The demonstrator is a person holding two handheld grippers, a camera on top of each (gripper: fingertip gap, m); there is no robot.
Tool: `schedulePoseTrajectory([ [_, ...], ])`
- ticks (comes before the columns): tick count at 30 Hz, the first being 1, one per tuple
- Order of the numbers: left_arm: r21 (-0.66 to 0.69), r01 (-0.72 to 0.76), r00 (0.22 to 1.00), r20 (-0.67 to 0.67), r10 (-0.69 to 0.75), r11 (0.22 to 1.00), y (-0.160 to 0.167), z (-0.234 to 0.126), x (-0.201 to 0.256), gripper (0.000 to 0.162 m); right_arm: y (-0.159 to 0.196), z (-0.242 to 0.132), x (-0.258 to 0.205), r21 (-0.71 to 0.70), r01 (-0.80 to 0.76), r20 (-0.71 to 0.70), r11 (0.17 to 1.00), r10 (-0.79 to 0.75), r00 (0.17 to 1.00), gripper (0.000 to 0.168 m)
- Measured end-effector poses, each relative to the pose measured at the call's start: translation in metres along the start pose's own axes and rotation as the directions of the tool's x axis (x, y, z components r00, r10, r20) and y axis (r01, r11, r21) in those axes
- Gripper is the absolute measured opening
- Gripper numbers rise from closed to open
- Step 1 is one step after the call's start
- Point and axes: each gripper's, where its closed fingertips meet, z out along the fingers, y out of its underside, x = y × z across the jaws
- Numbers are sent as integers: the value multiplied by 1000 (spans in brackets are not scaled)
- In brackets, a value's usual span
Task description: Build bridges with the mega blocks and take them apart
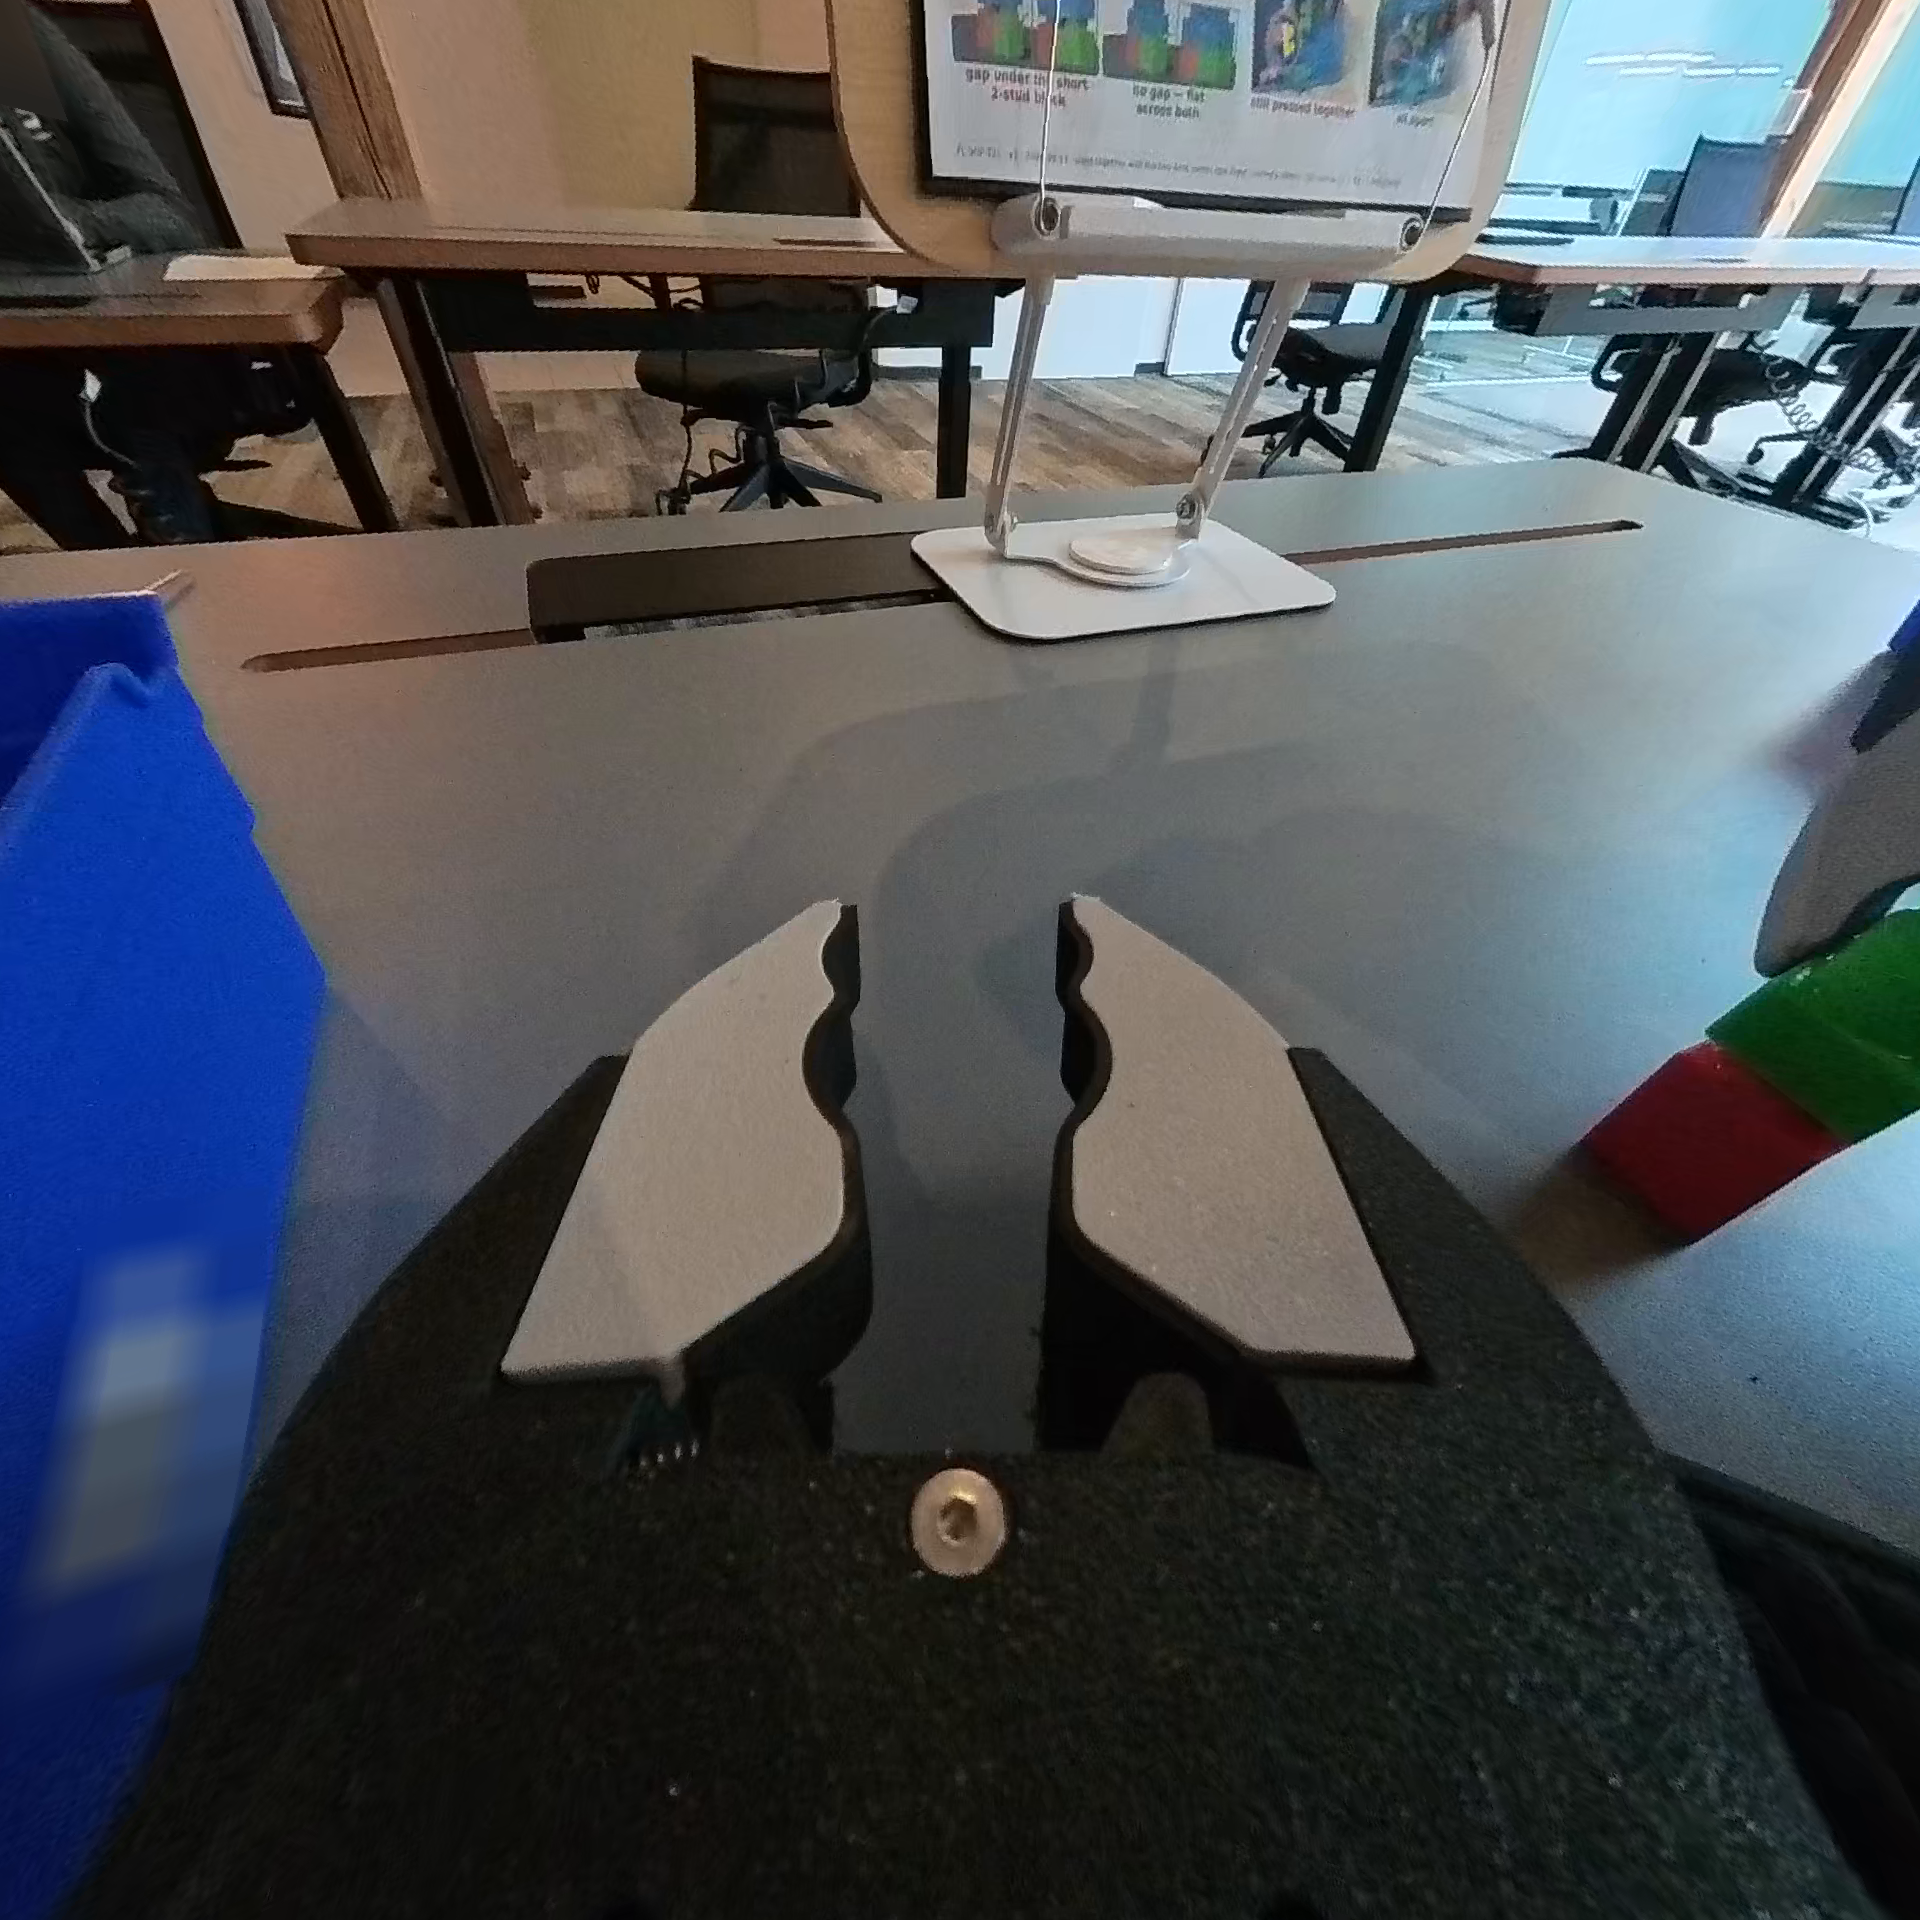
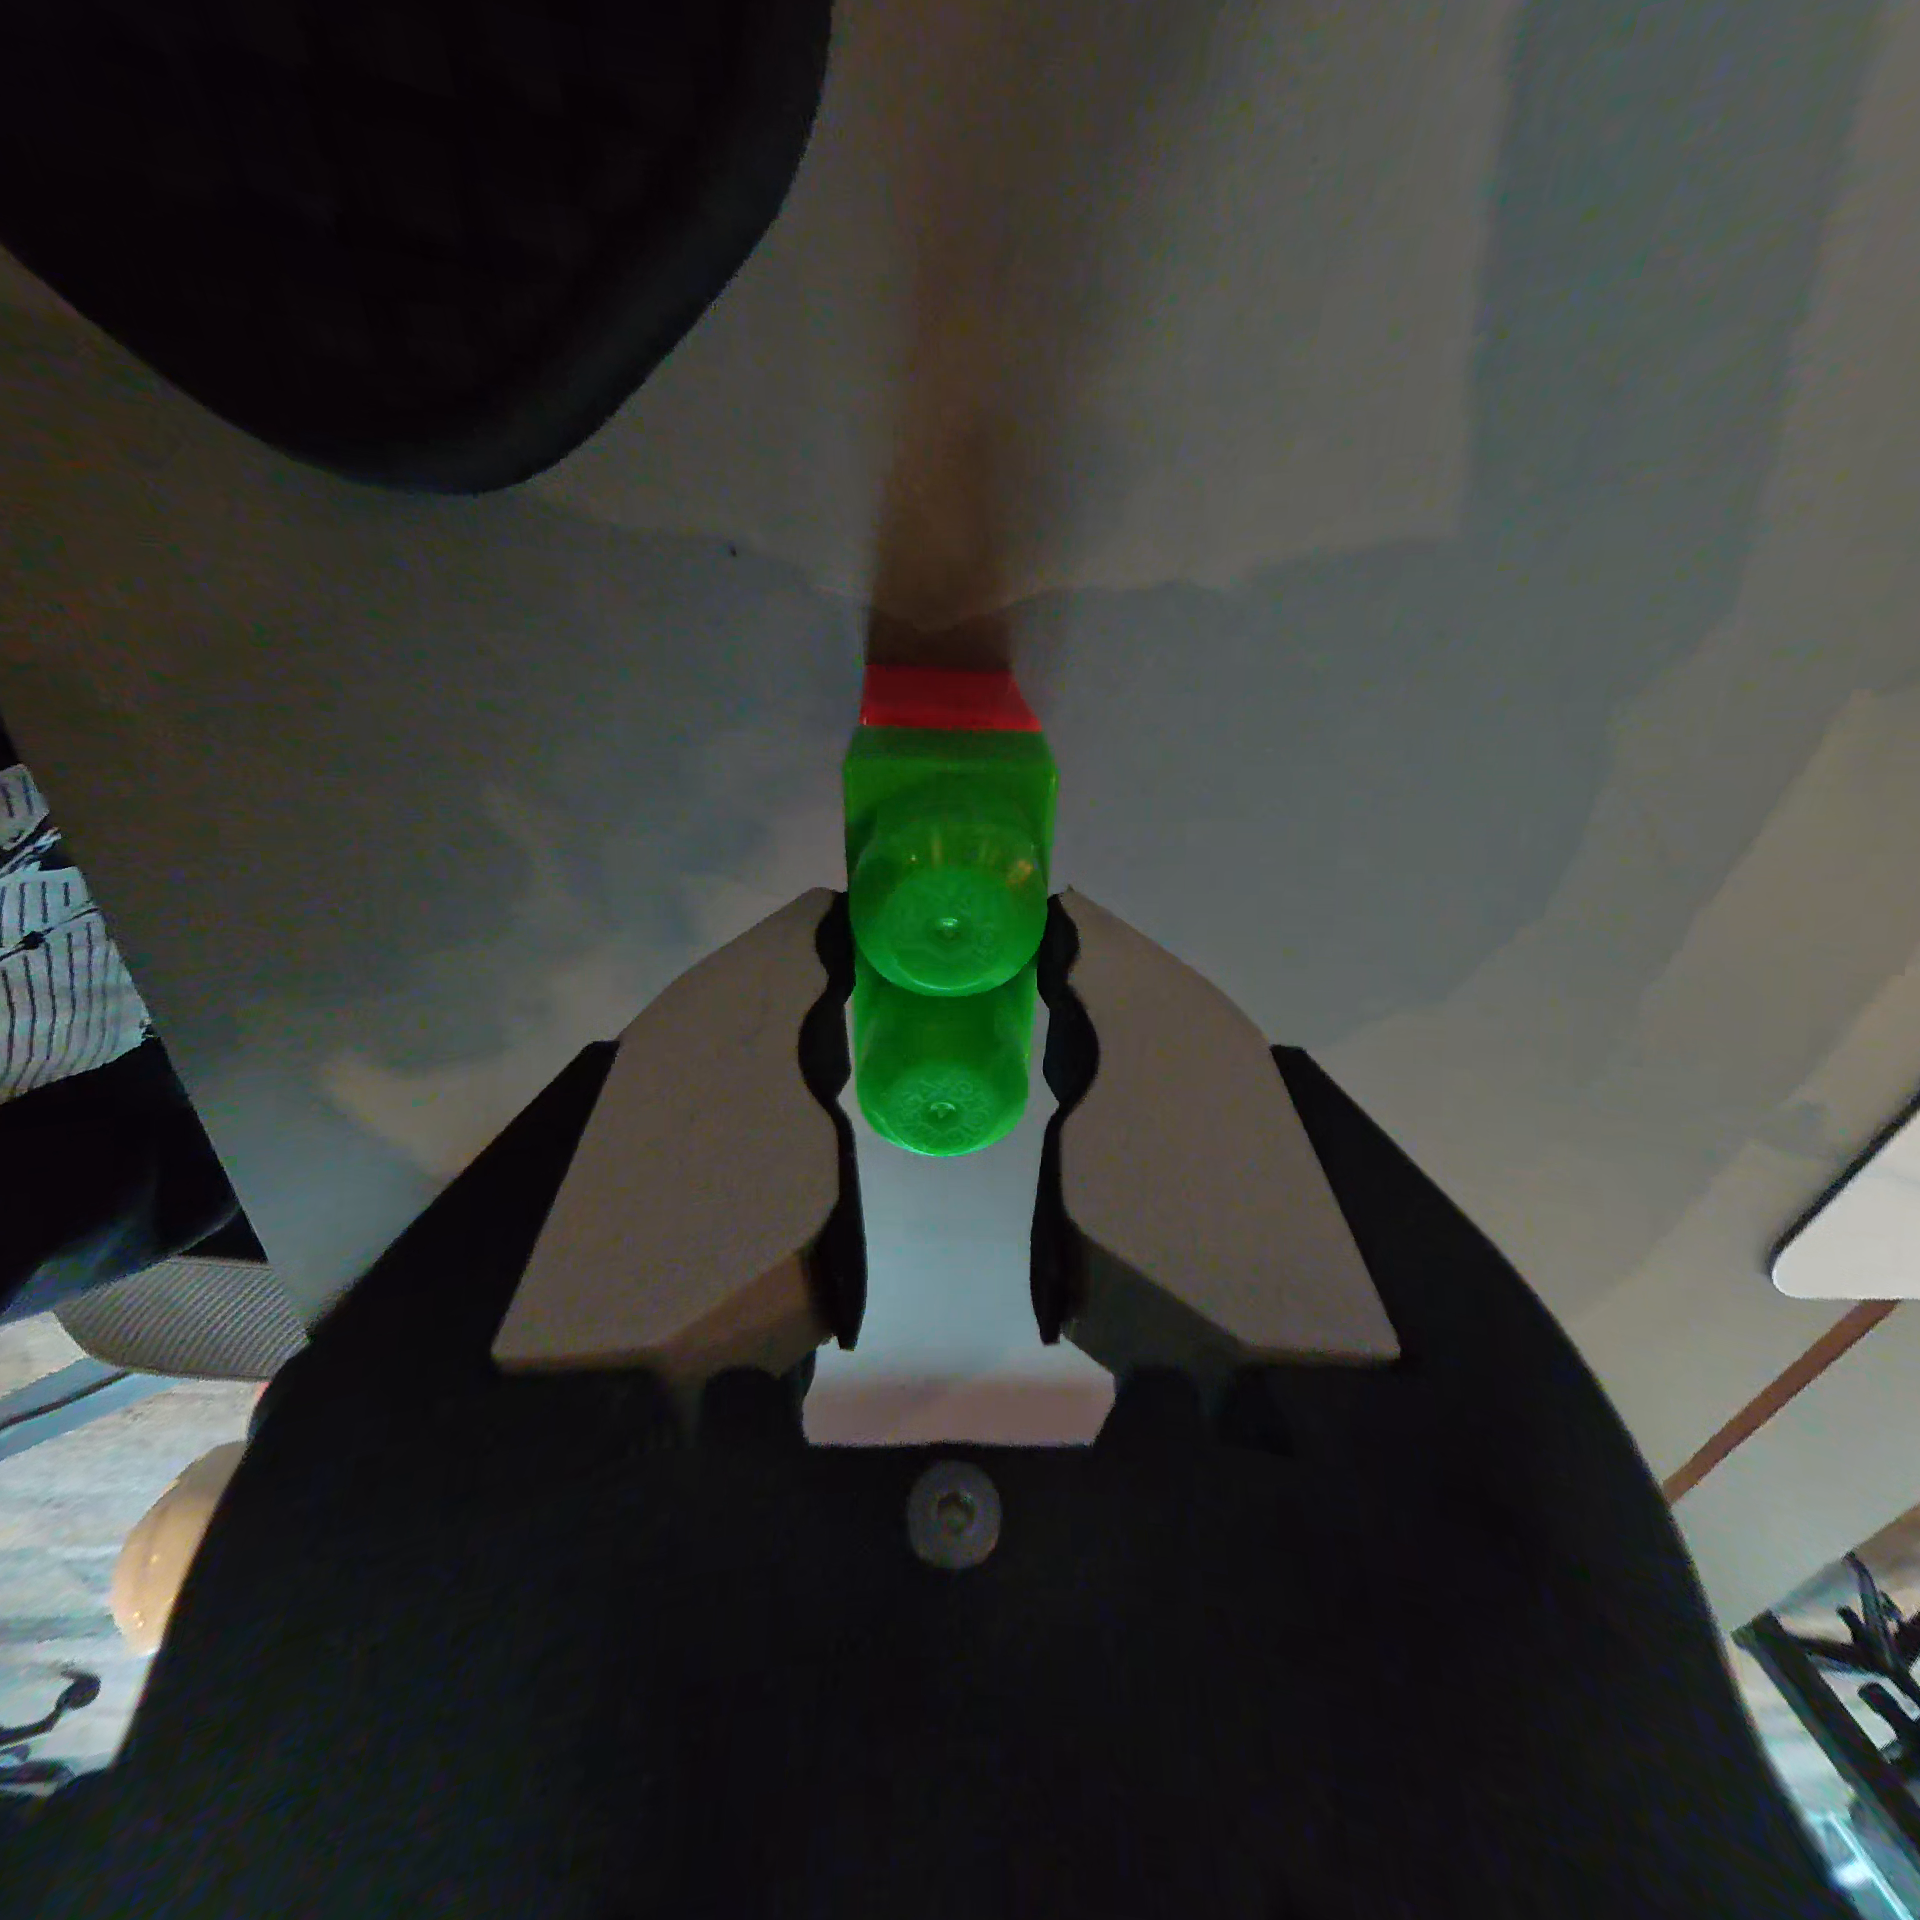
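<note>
The right gripper pinched a green block between its two fingers. The fingers sat tight against the block's sides, up near the tips. The block's two round bumps pointed back at the camera. A red block was stuck to the far end of the green one. In the left wrist view, the two joined blocks showed at the right edge, green block above red block. They were tilted, and the red end was low, close to the gray table. I could not tell if the red end touched the table.

The left gripper held nothing. Its fingers were spread a little apart, with only bare table between them. A blue bin stood just beside it on the left. A white stand sat at the back of the table.

I think the blocks were about to be pulled apart or set down, but that is only a guess.

Some things could go wrong. The grip was only at the fingertips, so the green block could twist or slip out if it got pushed sideways. The plastic looked smooth, which makes slipping easier. If the red end bumped the table hard, it could pop off and tumble away. If the left gripper came over to grab the red block, it could bump the pair and knock it loose. It could also knock the blue bin, since the bin was so close.
</note>
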Motion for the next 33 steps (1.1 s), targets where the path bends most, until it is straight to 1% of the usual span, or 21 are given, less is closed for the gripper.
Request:
schedulePoseTrajectory([
  [11,-11,20,1000,12,-20,1000,3,0,-4,36,1,5,-1,-49,-44,-6,998,44,999,34],
  [16,-4,38,999,14,-38,999,2,-1,-5,35,1,7,-1,-36,-66,6,997,66,998,34],
  [21,-4,26,1000,15,-25,1000,2,-1,-4,35,1,9,-1,-57,-69,7,996,70,998,34],
  [30,-6,32,999,2,-32,999,2,-1,-3,35,0,11,-1,8,-85,-20,996,85,996,35],
  [33,-3,37,999,4,-37,999,1,-2,-3,35,0,12,-1,-4,-77,-14,997,77,997,35],
])
